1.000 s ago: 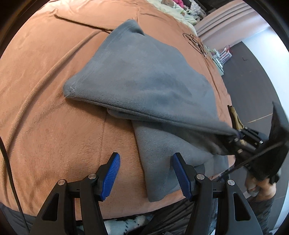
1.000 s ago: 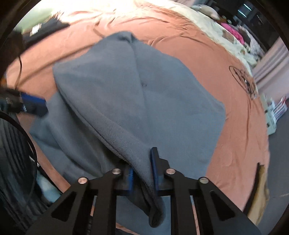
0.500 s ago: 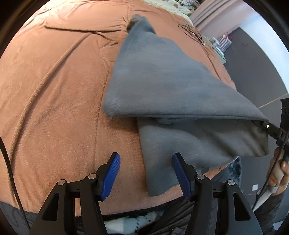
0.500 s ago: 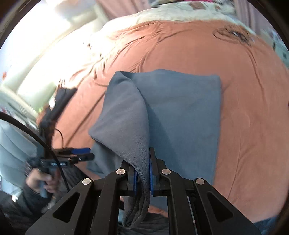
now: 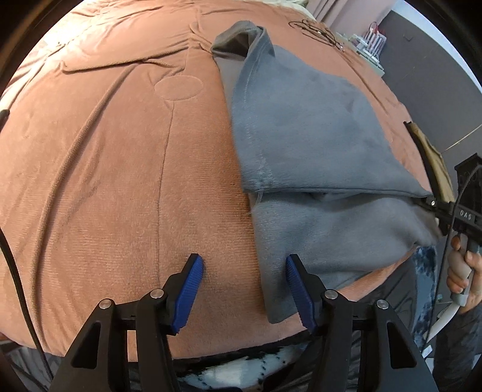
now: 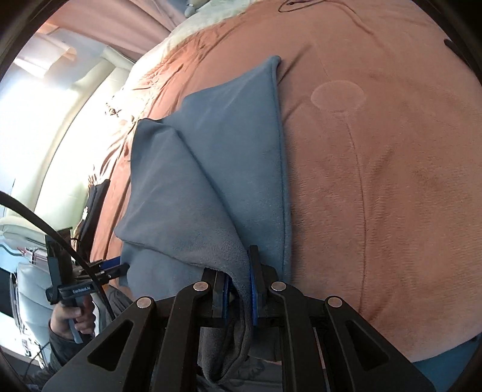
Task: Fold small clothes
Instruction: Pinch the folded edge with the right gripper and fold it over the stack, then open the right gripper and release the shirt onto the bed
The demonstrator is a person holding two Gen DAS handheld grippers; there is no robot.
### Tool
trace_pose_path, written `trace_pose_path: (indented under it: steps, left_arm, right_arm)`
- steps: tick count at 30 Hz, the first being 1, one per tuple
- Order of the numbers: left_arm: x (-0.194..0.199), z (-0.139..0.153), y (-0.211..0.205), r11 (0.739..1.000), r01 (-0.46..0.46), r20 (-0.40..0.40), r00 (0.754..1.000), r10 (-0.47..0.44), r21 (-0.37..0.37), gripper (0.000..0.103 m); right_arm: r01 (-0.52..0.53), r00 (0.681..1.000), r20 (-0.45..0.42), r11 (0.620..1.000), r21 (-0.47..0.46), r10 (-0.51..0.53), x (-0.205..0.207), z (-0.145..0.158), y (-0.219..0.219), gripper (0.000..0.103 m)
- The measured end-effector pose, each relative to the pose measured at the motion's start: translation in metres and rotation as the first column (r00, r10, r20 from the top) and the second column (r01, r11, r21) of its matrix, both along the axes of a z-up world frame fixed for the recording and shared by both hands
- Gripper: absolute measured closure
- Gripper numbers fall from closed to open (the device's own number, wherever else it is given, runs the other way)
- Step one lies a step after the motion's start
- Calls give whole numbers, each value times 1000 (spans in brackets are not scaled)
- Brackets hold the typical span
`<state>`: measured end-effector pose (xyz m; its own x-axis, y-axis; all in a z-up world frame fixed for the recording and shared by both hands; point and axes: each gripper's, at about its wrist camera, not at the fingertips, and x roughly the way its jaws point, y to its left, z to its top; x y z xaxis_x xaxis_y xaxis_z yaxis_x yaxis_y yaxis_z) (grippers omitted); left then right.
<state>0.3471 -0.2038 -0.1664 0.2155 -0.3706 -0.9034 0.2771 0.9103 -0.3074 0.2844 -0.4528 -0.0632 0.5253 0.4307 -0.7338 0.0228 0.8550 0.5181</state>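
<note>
A grey fleece garment (image 5: 304, 144) lies on the brown bedspread (image 5: 120, 169), with its upper layer folded over the lower one. My left gripper (image 5: 244, 289) is open and empty, low over the bed's near edge, its right finger over the garment's near corner. My right gripper (image 6: 239, 289) is shut on a bunched edge of the grey garment (image 6: 211, 187) and holds it pulled taut. The right gripper also shows in the left wrist view (image 5: 433, 206) at the far right, clamped on the fold's corner.
The brown bedspread (image 6: 376, 181) spreads wide to the left of the garment in the left wrist view. A black line drawing (image 5: 316, 28) marks its far side. A rack of small items (image 5: 372, 36) stands beyond the bed. The dark floor (image 5: 436, 75) lies to the right.
My right gripper has carried the garment's upper layer further over to the right, so the fold has narrowed and more bedspread shows. My left gripper stays open in place.
</note>
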Motion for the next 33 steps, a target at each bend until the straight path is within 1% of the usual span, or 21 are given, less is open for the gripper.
trace_pose_path:
  steps: [1, 2, 3, 5, 6, 8, 10, 11, 12, 13, 16, 17, 19, 20, 21, 22, 23, 27, 29, 31, 33]
  left_arm:
    - [-2, 0, 0, 1000, -1, -8, 1000, 1, -15, 44]
    - [-1, 1, -2, 999, -4, -21, 1000, 3, -46, 44]
    - [1, 0, 0, 996, -12, -38, 999, 9, -93, 44]
    - [1, -1, -1, 992, -21, -55, 998, 14, -127, 44]
    - [0, -2, -4, 993, -17, -52, 999, 11, -118, 44]
    - [-2, -4, -11, 997, 11, -36, 999, -13, -74, 46]
    - [-5, -4, -18, 999, 43, -9, 999, -43, -3, 61]
    - [-6, -3, -20, 999, 53, -12, 999, -53, 2, 66]
    - [-6, -2, -21, 998, 57, -19, 998, -57, 1, 73]
    - [-6, -2, -21, 998, 60, -25, 998, -60, 1, 76]
    - [-7, -5, -19, 997, 74, -29, 997, -73, 9, 77]
    - [-8, -5, -18, 997, 74, -31, 997, -74, 6, 77]
    - [-11, -4, -16, 997, 72, -35, 997, -73, -5, 77]
    - [-14, -4, -9, 997, 70, -37, 997, -71, -15, 77]
    - [-14, -2, -7, 997, 66, -37, 997, -68, -29, 77]
    - [-14, 0, -4, 997, 62, -35, 997, -64, -46, 77]
    - [-14, 2, 0, 996, 55, -32, 998, -58, -64, 77]
    - [-11, 11, 14, 993, 28, -1, 1000, -28, -113, 77]
    - [-8, 14, 22, 989, 7, 7, 1000, -6, -144, 77]
    - [-6, 17, 29, 985, -12, 12, 1000, 14, -170, 77]
    - [-5, 19, 39, 982, -31, 22, 999, 35, -185, 77]
  right_arm:
    - [-8, 1000, 2, 1000, -13, 8, 1, 0, 3, 95]
    - [-19, 1000, 6, 999, -31, 19, 2, 3, 6, 95]
    - [-31, 999, 9, 999, -44, 31, 2, 8, 12, 95]
    - [-46, 999, 7, 997, -66, 46, 5, 9, 17, 95]
    - [-47, 999, 1, 996, -79, 47, 7, 8, 20, 95]
    - [-45, 999, -10, 994, -95, 44, 10, 8, 23, 95]
    - [-47, 999, -4, 993, -111, 47, 10, 11, 25, 95]
    - [-52, 999, 3, 991, -120, 52, 11, 15, 28, 95]
    - [-51, 999, 10, 991, -127, 52, 10, 19, 30, 95]
    - [-38, 999, 22, 992, -124, 41, 10, 22, 28, 95]
    - [13, 999, 36, 996, -93, -10, 8, 24, 16, 95]
    - [20, 1000, 26, 994, -105, -18, 9, 20, 14, 95]
    - [28, 999, -14, 987, -160, -30, 13, 9, 16, 89]
    - [25, 999, -27, 985, -170, -30, 12, 5, 17, 80]
    - [27, 999, -28, 979, -200, -34, 11, 6, 18, 67]
    - [28, 999, -28, 971, -239, -36, 8, 9, 20, 60]
    - [25, 999, -20, 962, -271, -32, 5, 15, 22, 49]
    - [9, 999, 32, 937, -349, 3, -4, 46, 37, 48]
    - [-22, 996, 67, 919, -393, 53, -5, 62, 55, 48]
    - [-61, 992, 79, 906, -420, 103, -3, 69, 75, 48]
    - [-106, 984, 78, 883, -458, 159, 3, 72, 101, 48]
